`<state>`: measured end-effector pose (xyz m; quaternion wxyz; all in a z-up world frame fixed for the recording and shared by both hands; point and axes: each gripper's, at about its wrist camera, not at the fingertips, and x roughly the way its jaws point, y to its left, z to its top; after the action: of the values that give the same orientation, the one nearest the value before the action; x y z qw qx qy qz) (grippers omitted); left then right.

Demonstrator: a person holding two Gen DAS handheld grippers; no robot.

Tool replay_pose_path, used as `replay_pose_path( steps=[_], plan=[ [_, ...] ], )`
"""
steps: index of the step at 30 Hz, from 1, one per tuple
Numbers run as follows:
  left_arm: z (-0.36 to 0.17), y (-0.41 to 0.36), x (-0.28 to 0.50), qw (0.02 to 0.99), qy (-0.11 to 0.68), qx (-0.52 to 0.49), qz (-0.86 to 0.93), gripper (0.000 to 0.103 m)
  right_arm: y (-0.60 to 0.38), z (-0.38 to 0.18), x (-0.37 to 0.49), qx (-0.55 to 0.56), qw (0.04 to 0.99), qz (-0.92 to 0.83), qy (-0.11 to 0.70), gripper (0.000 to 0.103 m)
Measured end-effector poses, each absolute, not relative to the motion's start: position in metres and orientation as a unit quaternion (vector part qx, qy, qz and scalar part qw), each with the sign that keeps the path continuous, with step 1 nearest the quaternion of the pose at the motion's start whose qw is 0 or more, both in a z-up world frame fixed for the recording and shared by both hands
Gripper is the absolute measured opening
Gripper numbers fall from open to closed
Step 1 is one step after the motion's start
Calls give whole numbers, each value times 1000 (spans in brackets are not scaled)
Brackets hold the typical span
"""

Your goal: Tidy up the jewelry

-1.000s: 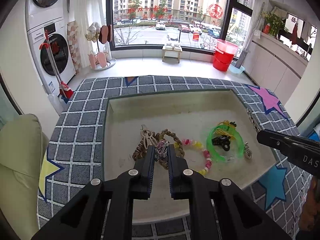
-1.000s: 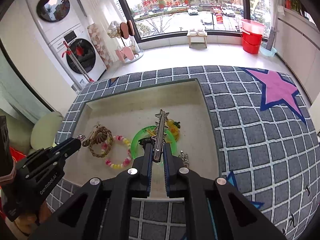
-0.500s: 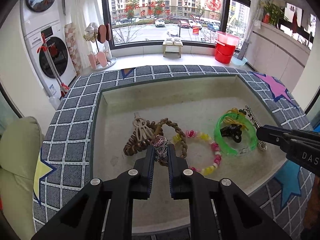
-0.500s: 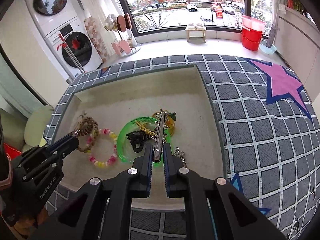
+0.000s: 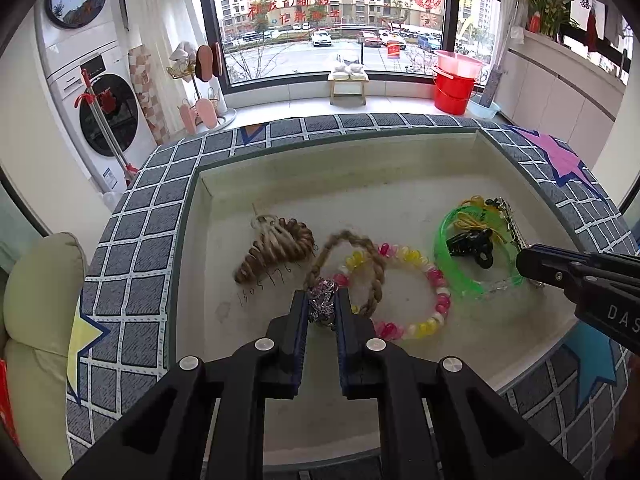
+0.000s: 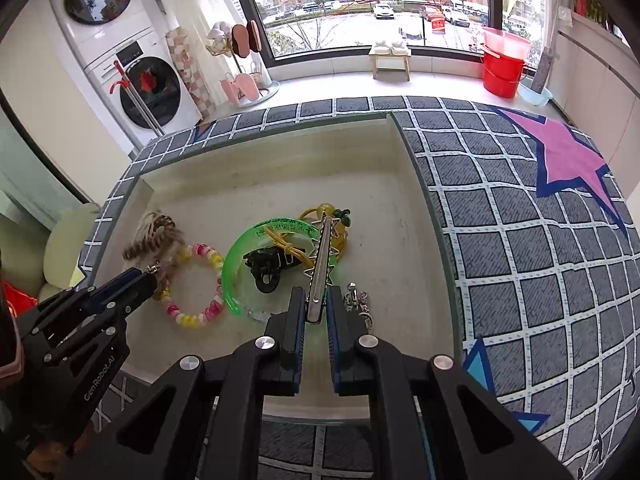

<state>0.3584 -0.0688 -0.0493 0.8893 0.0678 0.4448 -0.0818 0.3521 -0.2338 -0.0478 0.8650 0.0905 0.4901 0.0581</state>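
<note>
A shallow cream tray (image 5: 360, 184) holds the jewelry. My left gripper (image 5: 322, 306) is shut on a small sparkly silver-pink piece (image 5: 321, 304) joined to a braided rope loop (image 5: 352, 264). Beside it lie a brown spiral hair clip (image 5: 276, 248), a pink-and-yellow bead bracelet (image 5: 400, 292), a green bangle (image 5: 472, 256) and a black claw clip (image 5: 470, 246). My right gripper (image 6: 315, 308) is shut on a silver bar clip with stars (image 6: 320, 268), held over the green bangle (image 6: 236, 268) and a yellow cord (image 6: 320, 216).
The tray (image 6: 280, 176) sits on a grey checked cloth with stars (image 6: 540, 200). A small silver chain piece (image 6: 358, 304) lies just right of my right gripper. A pale green cushion (image 5: 36, 300) is at the left. Washing machines and a window stand behind.
Both grippers have drawn back toward the tray's near edge, still holding their pieces. The braided rope loop has pulled away from the brown spiral clip.
</note>
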Motion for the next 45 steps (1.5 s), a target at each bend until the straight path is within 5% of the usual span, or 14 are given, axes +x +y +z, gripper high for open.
replay_pose_path(
  steps=[5,7,9,14,18,44,45],
  plan=[
    [-48,-71,353,891,440,74,-80,27,-232,-49,351,94,863,60,493,13],
    [-46,-71,352,892,438,72,-81,27,-232,-50,350,96,861,61,495,22],
    [-43,-70,350,895,433,69,-81,27,-232,-49,349,95,861,62,495,45],
    [-34,-66,345,901,423,68,-76,27,-235,-39,342,106,868,70,481,48],
    [-28,-65,342,902,419,65,-78,27,-241,-30,335,122,871,69,470,61],
    [-5,-48,318,913,399,66,-63,28,-255,-18,311,135,872,52,468,61],
    [-5,-48,318,913,398,66,-62,40,-255,-17,310,134,873,52,467,61]
  ],
)
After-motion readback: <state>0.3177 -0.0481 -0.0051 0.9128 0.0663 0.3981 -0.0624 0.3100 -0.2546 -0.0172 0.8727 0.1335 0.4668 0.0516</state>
